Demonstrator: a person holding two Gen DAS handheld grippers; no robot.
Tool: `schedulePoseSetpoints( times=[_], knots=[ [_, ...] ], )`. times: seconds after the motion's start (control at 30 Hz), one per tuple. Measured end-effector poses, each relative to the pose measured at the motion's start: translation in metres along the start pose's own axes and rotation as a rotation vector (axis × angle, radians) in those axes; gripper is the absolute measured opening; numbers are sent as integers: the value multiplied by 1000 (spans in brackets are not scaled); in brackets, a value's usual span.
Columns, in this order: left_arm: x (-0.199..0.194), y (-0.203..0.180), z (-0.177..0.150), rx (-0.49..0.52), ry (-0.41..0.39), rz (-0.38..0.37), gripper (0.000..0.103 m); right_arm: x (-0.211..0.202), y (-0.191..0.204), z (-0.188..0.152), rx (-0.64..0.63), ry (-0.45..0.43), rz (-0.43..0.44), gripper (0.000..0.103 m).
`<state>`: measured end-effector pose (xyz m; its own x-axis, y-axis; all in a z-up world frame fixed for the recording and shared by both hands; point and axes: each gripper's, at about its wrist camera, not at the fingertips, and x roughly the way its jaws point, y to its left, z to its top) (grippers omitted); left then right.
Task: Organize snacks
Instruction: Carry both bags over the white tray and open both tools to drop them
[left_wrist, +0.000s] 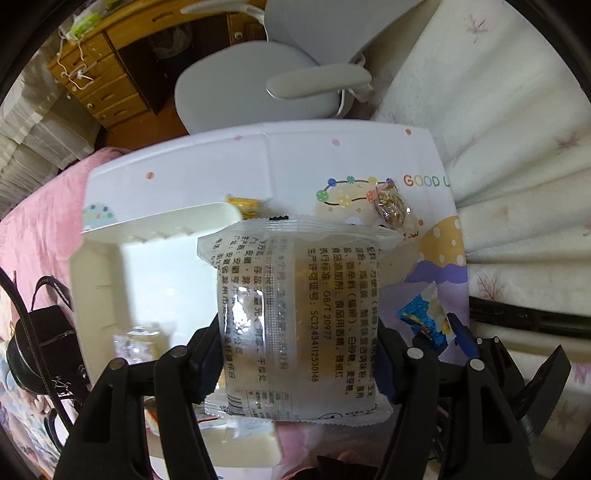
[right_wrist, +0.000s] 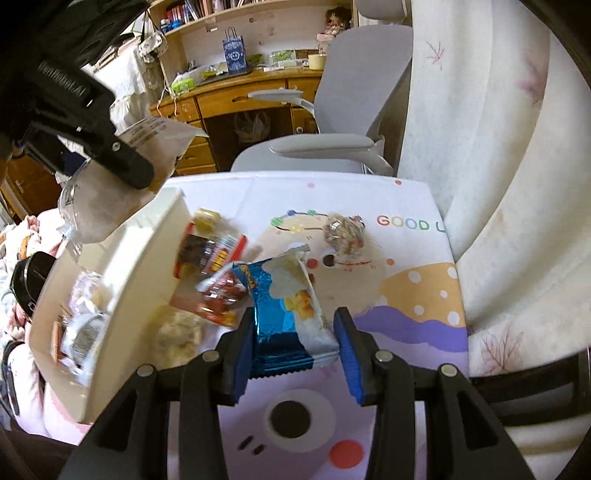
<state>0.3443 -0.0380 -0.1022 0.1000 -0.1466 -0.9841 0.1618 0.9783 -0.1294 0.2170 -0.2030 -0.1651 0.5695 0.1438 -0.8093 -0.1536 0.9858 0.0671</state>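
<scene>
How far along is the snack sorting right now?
Done: several wrapped snacks already lie in the cream bin. In hand: the left gripper grips a clear printed packet; the right gripper grips a blue foil packet. Left: a red packet and a clear-wrapped candy on the table mat.

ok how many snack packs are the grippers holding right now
2. The left gripper holds a clear noodle pack; the right gripper holds a blue snack pack.

Place: a home bedroom or study corner.
Furniture: wooden desk (right_wrist: 240, 96) with drawers, bookshelf (right_wrist: 229, 11) above, grey office chair (right_wrist: 332, 110).
Soft things: pink bedding (left_wrist: 40, 229), pale floral curtain (right_wrist: 498, 184).
</scene>
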Motion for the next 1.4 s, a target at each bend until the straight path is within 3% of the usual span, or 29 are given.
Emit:
schedulePoseSetpoints(
  times=[0.5,0.93,1.13,1.23,1.4],
  knots=[
    [-86,107,-76,-9,-142,-18,66,-61,93,5,41,-107,-11,42],
    [-90,195,-116,-36,-160,-34,67,-73,179,-2,65,-131,47,43],
    [-83,214,-122,-39,-146,-52,68,-67,213,-7,57,-113,68,43],
    [-81,216,-123,-29,-150,-63,74,-63,224,-8,57,-103,64,44],
    [-84,213,-123,-3,-182,-98,77,-53,228,-16,81,-34,36,52]
  ],
)
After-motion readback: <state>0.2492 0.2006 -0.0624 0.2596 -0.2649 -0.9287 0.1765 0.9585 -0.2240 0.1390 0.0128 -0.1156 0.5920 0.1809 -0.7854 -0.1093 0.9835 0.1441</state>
